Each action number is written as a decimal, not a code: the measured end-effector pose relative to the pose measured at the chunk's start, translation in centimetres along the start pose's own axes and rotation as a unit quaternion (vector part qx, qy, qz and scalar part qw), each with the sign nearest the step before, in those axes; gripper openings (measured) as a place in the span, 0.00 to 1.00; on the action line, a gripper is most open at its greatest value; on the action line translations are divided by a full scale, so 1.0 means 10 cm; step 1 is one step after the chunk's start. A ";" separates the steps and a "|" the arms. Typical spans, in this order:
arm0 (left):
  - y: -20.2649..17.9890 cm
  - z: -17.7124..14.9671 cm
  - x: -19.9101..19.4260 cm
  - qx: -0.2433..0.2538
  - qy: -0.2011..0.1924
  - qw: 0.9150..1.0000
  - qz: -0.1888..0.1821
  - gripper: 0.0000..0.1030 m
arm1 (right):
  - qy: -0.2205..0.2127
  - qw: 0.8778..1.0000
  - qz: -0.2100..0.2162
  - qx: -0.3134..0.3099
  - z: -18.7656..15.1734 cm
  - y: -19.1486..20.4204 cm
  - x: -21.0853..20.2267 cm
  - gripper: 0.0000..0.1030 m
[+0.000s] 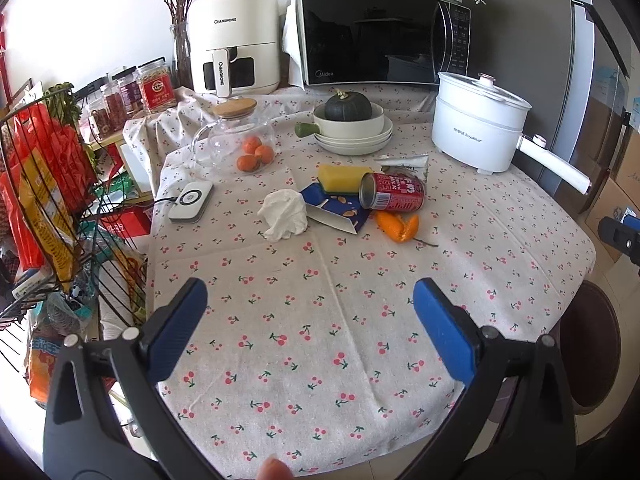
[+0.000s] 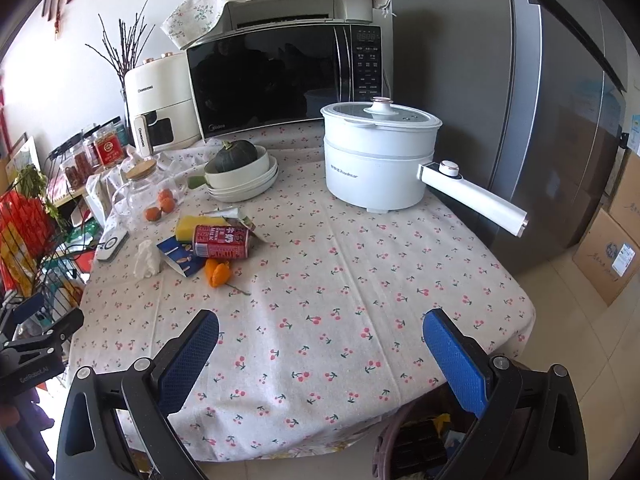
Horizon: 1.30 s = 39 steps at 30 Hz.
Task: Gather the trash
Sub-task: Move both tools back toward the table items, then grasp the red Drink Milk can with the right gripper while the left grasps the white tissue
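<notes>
Trash lies mid-table: a crumpled white tissue (image 1: pixel 285 215) (image 2: pixel 146 260), a red milk can (image 1: pixel 392 191) (image 2: pixel 221 241) on its side, a blue snack wrapper (image 1: pixel 337 210) (image 2: pixel 182 258), orange peel (image 1: pixel 397 225) (image 2: pixel 218 273), a yellow sponge (image 1: pixel 346 178) (image 2: pixel 191 225) and a torn silver packet (image 1: pixel 406 164) (image 2: pixel 232 216). My left gripper (image 1: pixel 310 296) is open and empty, over the cloth well short of the trash. My right gripper (image 2: pixel 320 328) is open and empty near the table's front edge. A dark bin (image 2: pixel 416 436) (image 1: pixel 594 340) stands on the floor below the table's edge.
Behind the trash stand a white electric pot (image 1: pixel 476 128) (image 2: pixel 378 156) with a long handle, stacked bowls holding a squash (image 1: pixel 352 130) (image 2: pixel 242 172), a glass jar with oranges (image 1: pixel 236 136), a microwave (image 1: pixel 384 32) and an air fryer (image 1: pixel 234 40). A wire rack (image 1: pixel 48 208) stands left. A fridge (image 2: pixel 560 100) stands right.
</notes>
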<state>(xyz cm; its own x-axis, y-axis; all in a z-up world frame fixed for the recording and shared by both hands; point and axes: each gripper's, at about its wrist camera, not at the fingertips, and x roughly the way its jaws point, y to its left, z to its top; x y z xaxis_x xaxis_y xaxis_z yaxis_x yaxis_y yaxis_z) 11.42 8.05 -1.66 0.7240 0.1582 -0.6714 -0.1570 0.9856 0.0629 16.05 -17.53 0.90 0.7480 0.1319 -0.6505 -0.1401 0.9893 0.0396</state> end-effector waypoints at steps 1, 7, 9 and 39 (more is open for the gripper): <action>0.03 0.00 0.04 -0.002 0.002 1.000 -0.001 0.99 | 0.003 1.000 0.000 -0.002 0.00 0.03 0.04 1.00; 0.21 -0.02 0.33 -0.024 0.015 0.999 -0.023 0.99 | 0.030 1.000 0.002 -0.009 -0.01 0.18 0.29 1.00; 0.27 -0.02 0.47 -0.035 0.033 0.999 -0.022 0.99 | 0.041 0.999 0.002 -0.013 0.01 0.22 0.41 1.00; 0.65 0.42 2.13 -0.097 0.084 0.985 -0.115 0.71 | 0.097 0.989 0.115 0.009 0.61 1.04 2.25 1.00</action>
<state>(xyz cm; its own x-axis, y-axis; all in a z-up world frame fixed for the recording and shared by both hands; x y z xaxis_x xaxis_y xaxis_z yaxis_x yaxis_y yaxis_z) 28.67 18.04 -12.43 0.6366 -0.0963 -0.7651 -0.1387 0.9617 -0.2364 35.32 -3.89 -8.69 0.5586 0.3406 -0.7562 -0.2791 0.9358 0.2153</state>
